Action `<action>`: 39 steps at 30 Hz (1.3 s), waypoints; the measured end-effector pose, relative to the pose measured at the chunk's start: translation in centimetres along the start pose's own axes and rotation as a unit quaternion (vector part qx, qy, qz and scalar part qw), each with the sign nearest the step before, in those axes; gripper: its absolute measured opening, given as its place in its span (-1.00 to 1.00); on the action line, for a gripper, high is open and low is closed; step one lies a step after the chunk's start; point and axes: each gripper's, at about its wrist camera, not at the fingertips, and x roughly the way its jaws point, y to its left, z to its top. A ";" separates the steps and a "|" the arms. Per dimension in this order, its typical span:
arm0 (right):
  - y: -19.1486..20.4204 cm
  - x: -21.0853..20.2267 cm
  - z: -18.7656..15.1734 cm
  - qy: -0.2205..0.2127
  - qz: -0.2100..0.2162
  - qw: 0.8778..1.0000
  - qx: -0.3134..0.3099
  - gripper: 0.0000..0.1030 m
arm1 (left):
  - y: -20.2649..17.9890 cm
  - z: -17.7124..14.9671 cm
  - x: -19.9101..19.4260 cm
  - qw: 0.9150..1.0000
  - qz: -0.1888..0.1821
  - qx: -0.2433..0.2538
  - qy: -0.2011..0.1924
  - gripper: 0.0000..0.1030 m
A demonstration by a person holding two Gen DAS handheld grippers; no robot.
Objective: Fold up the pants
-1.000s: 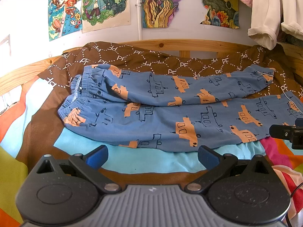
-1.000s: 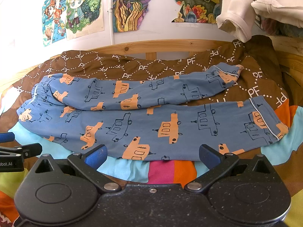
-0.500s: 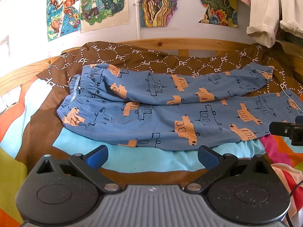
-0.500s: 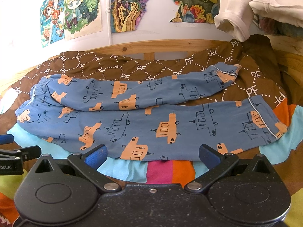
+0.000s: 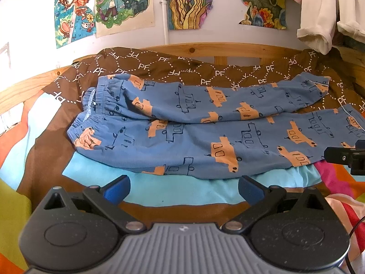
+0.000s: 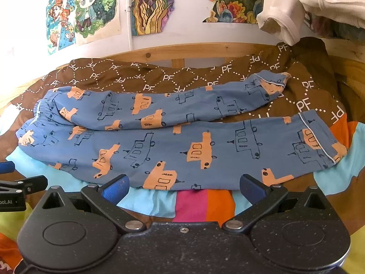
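Colourful patchwork bedding (image 6: pixel 189 203) carries the blue car-print pants (image 6: pixel 182 146) lying flat, a brown lettered blanket (image 6: pixel 159 77) beyond them, nothing lying across them, and just short of them the left gripper (image 5: pixel 183 188) and right gripper (image 6: pixel 182 187) both gape, empty.

Blue pyjama pants (image 5: pixel 205 132) printed with orange and outlined cars lie on a brown blanket (image 5: pixel 173 68) with white dotted "PF" hexagons; the bedsheet (image 6: pixel 191 201) is turquoise, pink and orange.
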 end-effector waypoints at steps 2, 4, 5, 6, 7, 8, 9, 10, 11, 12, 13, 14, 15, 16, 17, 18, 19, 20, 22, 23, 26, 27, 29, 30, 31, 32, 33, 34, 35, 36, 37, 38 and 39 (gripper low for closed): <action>0.0 0.0 0.0 0.000 -0.001 1.000 0.002 0.99 | 0.0 0.0 0.1 1.000 -0.005 -0.002 -0.001 1.00; 0.0 0.0 0.0 -0.002 -0.004 1.000 0.002 0.99 | 0.0 0.1 0.3 1.000 -0.009 0.000 -0.002 1.00; 0.0 0.0 0.1 0.000 -0.004 1.000 0.002 0.99 | 0.0 0.2 0.3 1.000 -0.009 0.002 -0.005 1.00; -0.1 0.0 0.1 0.000 -0.003 1.000 0.003 0.99 | 0.0 0.4 0.4 1.000 -0.009 0.003 -0.006 1.00; -0.3 0.0 0.3 -0.001 -0.003 1.000 0.007 0.99 | 0.0 0.5 0.5 1.000 -0.010 0.004 -0.008 1.00; -0.4 0.0 0.4 -0.001 -0.002 1.000 0.010 0.99 | 0.1 0.7 0.6 1.000 -0.010 0.004 -0.009 1.00; -0.7 0.1 0.6 0.000 -0.001 1.000 0.012 0.99 | 0.1 0.9 0.8 1.000 -0.009 0.004 -0.010 1.00; -0.9 0.1 0.9 0.001 0.000 1.000 0.013 0.99 | 0.2 1.1 1.0 1.000 -0.008 0.003 -0.011 1.00; -1.1 0.1 1.2 -0.002 0.002 1.000 0.014 0.99 | 0.2 1.4 1.2 1.000 -0.008 0.003 -0.012 1.00; -1.3 0.1 1.6 -0.006 0.006 1.000 0.012 0.99 | 0.3 1.7 1.4 1.000 -0.007 0.003 -0.012 1.00; -1.5 0.1 2.1 -0.010 0.011 1.000 0.008 0.99 | 0.5 2.1 1.8 1.000 -0.007 0.001 -0.012 1.00; -1.7 0.2 2.6 -0.015 0.017 1.000 0.001 0.99 | 0.7 2.5 2.1 1.000 -0.006 -0.002 -0.012 1.00; -1.9 0.3 3.1 -0.022 0.024 0.999 -0.010 0.99 | 0.9 3.0 2.3 1.000 -0.003 -0.010 -0.014 1.00; -2.0 0.5 3.7 -0.030 0.036 0.999 -0.022 0.99 | 1.4 3.7 2.6 1.000 -0.002 -0.025 -0.019 1.00; -2.2 0.8 4.2 -0.028 0.048 0.998 -0.032 0.99 | 1.9 4.4 2.7 0.999 -0.006 -0.040 -0.026 1.00; -2.4 1.3 4.8 -0.017 0.064 0.997 -0.043 0.99 | 2.5 5.2 2.9 0.998 -0.011 -0.053 -0.033 1.00; -2.6 1.9 5.4 -0.001 0.081 0.995 -0.053 0.99 | 3.1 6.3 3.2 0.997 -0.014 -0.060 -0.043 1.00; -2.7 2.4 6.0 0.009 0.091 0.994 -0.060 0.99 | 3.4 7.1 3.4 0.997 -0.013 -0.059 -0.049 1.00; -2.9 3.5 7.1 0.021 0.101 0.991 -0.086 0.99 | 4.1 9.6 4.3 0.997 -0.005 -0.036 -0.063 1.00; -3.0 4.1 7.7 0.024 0.099 0.990 -0.099 0.99 | 4.3 10.6 4.7 0.997 -0.002 -0.024 -0.069 1.00; -4.0 6.6 10.2 0.035 0.099 0.986 -0.133 0.99 | 5.6 14.5 6.7 0.997 0.002 0.019 -0.079 1.00; -4.5 7.6 11.2 0.041 0.103 0.984 -0.140 0.99 | 6.3 15.9 7.7 0.997 0.003 0.029 -0.077 1.00; -5.4 9.8 13.0 0.051 0.121 0.979 -0.153 0.99 | 7.2 18.1 9.8 0.996 0.004 0.047 -0.073 1.00; -5.8 10.9 14.0 0.055 0.130 0.977 -0.158 0.99 | 7.7 19.0 11.0 0.996 0.004 0.059 -0.068 1.00; -6.2 12.2 15.0 0.058 0.136 0.975 -0.164 0.99 | 7.9 20.0 12.3 0.996 0.004 0.071 -0.061 1.00; -6.5 13.4 15.9 0.060 0.137 0.974 -0.169 0.99 | 8.1 20.6 13.4 0.996 0.005 0.079 -0.052 1.00; -6.7 15.0 16.9 0.065 0.140 0.972 -0.177 0.99 | 8.4 21.4 14.8 0.996 0.004 0.084 -0.040 1.00; -6.8 16.1 17.6 0.069 0.145 0.970 -0.184 0.99 | 8.6 21.8 16.0 0.996 -0.003 0.086 -0.026 1.00; -6.9 17.5 18.3 0.075 0.155 0.966 -0.192 0.99 | 9.0 22.2 17.1 0.996 -0.015 0.090 -0.010 1.00; -6.9 18.9 19.0 0.083 0.164 0.963 -0.199 0.98 | 9.3 22.6 18.2 0.995 -0.030 0.096 0.008 0.99; -6.7 20.5 19.8 0.093 0.171 0.958 -0.209 0.93 | 9.5 22.9 19.2 0.993 -0.041 0.107 0.027 0.98; -6.5 21.8 20.5 0.104 0.179 0.954 -0.218 0.90 | 9.5 22.9 20.0 0.990 -0.048 0.123 0.040 0.93; -6.3 23.4 21.3 0.117 0.189 0.948 -0.229 0.84 | 9.5 23.0 20.7 0.987 -0.051 0.140 0.052 0.85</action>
